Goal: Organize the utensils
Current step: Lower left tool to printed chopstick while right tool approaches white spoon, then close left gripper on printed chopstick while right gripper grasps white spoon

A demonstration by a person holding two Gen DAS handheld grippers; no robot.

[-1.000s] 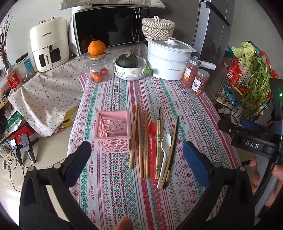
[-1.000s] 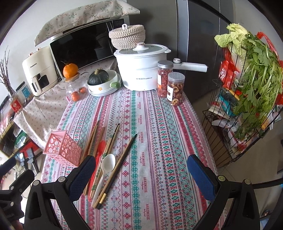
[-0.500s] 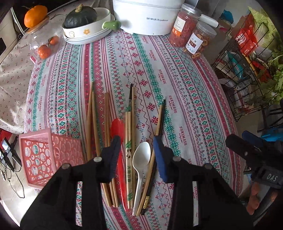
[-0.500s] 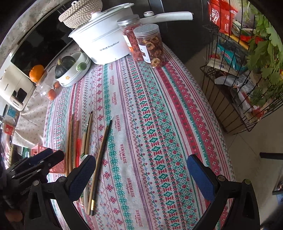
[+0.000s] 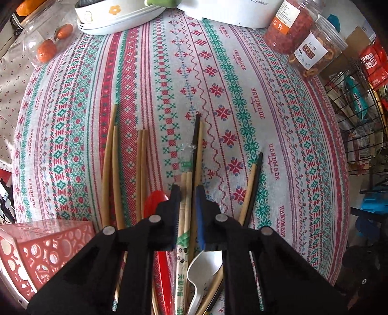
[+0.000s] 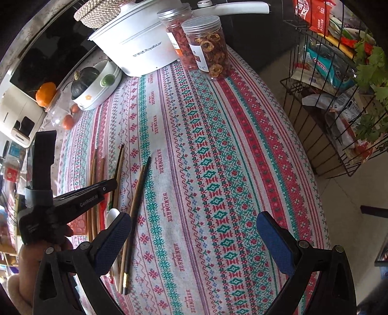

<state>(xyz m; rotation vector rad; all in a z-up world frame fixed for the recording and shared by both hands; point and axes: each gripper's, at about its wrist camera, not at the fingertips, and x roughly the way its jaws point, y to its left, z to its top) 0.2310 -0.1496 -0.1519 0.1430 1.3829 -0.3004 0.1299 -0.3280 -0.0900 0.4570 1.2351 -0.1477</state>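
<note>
straddling wrapped chopsticks (image 5: 186, 193), left gripper (image 5: 186, 191) nearly closed; right gripper (image 6: 194, 230) wide.

You've dropped the left gripper (image 5: 186, 191) low over the counter (image 5: 242, 101), fingers (image 5: 200, 193) narrowed from wide to close around the wrapped chopsticks (image 5: 185, 184). Right gripper (image 6: 194, 225) tilted down.

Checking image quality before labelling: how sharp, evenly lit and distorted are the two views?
Left wrist view: sharp centre; tablecloth stripes bow outward from fisheye; black corners; top edge slightly overexposed on the white pot. Right wrist view: sharp; strong barrel distortion; dark upper left, where the microwave door shows reflections; wire rack warped at the rim.
</note>
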